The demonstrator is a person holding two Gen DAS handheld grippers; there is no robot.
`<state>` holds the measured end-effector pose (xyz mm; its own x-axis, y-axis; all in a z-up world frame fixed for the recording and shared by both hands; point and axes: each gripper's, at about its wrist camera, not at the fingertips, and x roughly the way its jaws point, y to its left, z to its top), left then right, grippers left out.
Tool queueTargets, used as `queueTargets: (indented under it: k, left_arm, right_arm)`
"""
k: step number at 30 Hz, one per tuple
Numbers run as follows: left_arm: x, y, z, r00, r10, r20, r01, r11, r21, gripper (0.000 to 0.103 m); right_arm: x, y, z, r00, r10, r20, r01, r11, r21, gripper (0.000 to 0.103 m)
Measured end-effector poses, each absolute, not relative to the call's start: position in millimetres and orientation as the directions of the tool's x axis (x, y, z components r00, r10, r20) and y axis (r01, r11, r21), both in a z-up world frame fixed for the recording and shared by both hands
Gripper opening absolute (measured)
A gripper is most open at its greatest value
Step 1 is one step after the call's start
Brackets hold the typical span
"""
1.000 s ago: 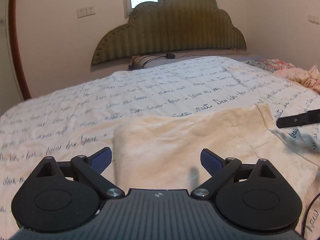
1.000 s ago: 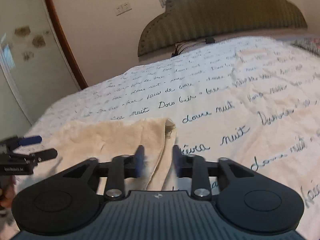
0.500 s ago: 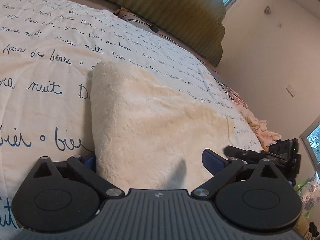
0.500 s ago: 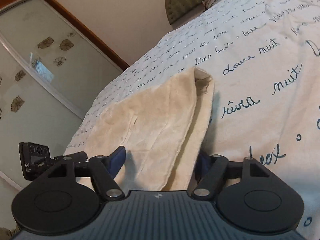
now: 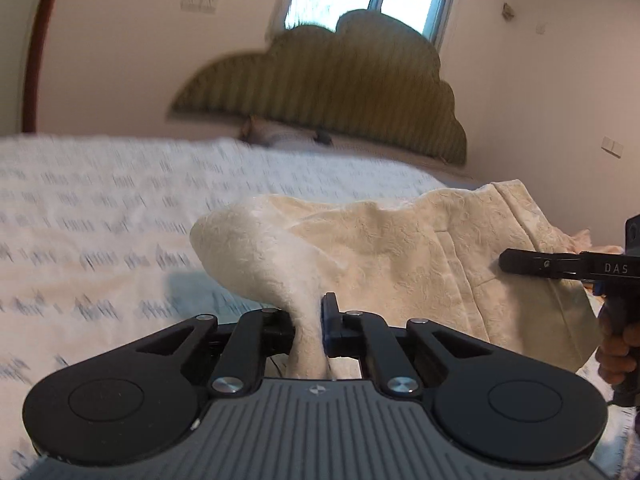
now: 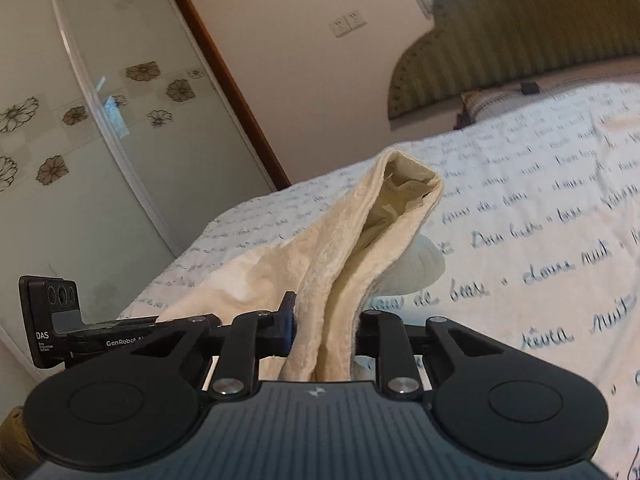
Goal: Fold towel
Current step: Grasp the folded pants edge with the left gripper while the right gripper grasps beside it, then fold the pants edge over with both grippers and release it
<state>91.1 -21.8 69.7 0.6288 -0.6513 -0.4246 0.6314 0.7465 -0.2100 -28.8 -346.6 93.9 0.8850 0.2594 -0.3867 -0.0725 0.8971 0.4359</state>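
A cream towel [image 5: 400,248] is lifted off the bed, bunched and sagging between both grippers. My left gripper [image 5: 310,320] is shut on the towel's near left edge, and the cloth rises in a hump just beyond the fingers. My right gripper [image 6: 324,324] is shut on the near right edge of the towel [image 6: 360,240], whose folded layers gape open at the far corner. The right gripper's body [image 5: 568,266] shows at the right in the left wrist view. The left gripper's body [image 6: 80,332] shows at the lower left in the right wrist view.
The bed is covered with a white sheet [image 6: 540,240] printed with blue handwriting. A green padded headboard [image 5: 340,96] and a pillow [image 6: 492,100] stand at the far end. A mirrored wardrobe door [image 6: 80,140] is to the left. A hand [image 5: 618,344] holds the right gripper.
Both grippers have gone from open around the towel's near edges to shut on them. They have lifted the near edge, so the towel now hangs raised off the sheet.
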Motion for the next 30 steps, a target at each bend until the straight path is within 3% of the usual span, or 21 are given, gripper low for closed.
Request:
queueTargets:
  k: [5,8,11,13,15,16,17,20,23,25,26,28,30]
  left_arm:
    - [119.8,-3.7,94.7,0.701,-0.59,-0.4,0.572,0.8,-0.179,0.012]
    - [146.5,-5.6,84.5,0.723,-0.511,-0.464,0.507,0.85,-0.147,0.028]
    - [171.1,-13.4,50.9,0.692,-0.431,-0.578,0.446,0.886,-0.126,0.032]
    - [176.8,-11.4,31.4,0.692,-0.408,-0.595,0.415,0.9,-0.134,0.043]
    - [171.3,-1.1,26.1,0.701,-0.422,-0.575,0.407,0.899,-0.164,0.056]
    - [171.5,1.2,27.4,0.699,-0.412,-0.584,0.4,0.903,-0.159,0.07]
    - [173.0,3.3,30.1,0.703,-0.395,-0.591,0.387,0.91,-0.148,0.077]
    - [164.1,13.2,43.2,0.738,-0.351,-0.577,0.35,0.929,-0.118,0.077]
    - [140.3,17.1,61.4,0.77,-0.338,-0.541,0.34,0.935,-0.101,0.077]
    - [116.3,14.6,70.5,0.768,-0.405,-0.496,0.399,0.909,-0.124,0.08]
    - [105.8,11.3,72.2,0.758,-0.441,-0.481,0.434,0.891,-0.134,0.086]
    - [91.9,-1.4,68.1,0.729,-0.486,-0.482,0.49,0.862,-0.129,0.094]
    - [90.7,-20.7,53.7,0.703,-0.469,-0.535,0.518,0.853,-0.066,0.095]
  right_arm:
    - [24.2,-339.3,105.4,0.893,0.276,-0.356,-0.111,0.901,0.419,0.021]
    - [61.9,-338.2,87.6,0.87,0.279,-0.406,-0.074,0.889,0.452,0.026]
    - [95.8,-338.2,49.9,0.814,0.266,-0.517,0.002,0.888,0.46,0.028]
    - [102.6,-338.4,26.4,0.792,0.196,-0.579,0.086,0.903,0.422,0.04]
    - [95.2,-348.5,13.7,0.798,0.21,-0.565,0.114,0.868,0.484,0.046]
    - [89.3,-354.3,11.8,0.801,0.226,-0.554,0.118,0.848,0.517,0.048]
    - [83.0,-358.6,12.3,0.802,0.223,-0.554,0.126,0.844,0.522,0.049]
    - [55.5,-358.2,28.8,0.824,0.097,-0.559,0.183,0.887,0.423,0.058]
    - [24.4,-325.4,59.1,0.869,-0.067,-0.49,0.197,0.956,0.219,0.058]
    - [9.2,-299.6,71.4,0.902,0.0,-0.432,0.08,0.983,0.166,0.058]
    - [5.0,-287.9,72.1,0.902,0.063,-0.427,0.006,0.987,0.159,0.058]
    - [9.6,-271.1,63.9,0.861,0.148,-0.486,-0.083,0.985,0.153,0.056]
    - [26.5,-264.0,43.6,0.803,0.08,-0.59,-0.025,0.994,0.102,0.056]
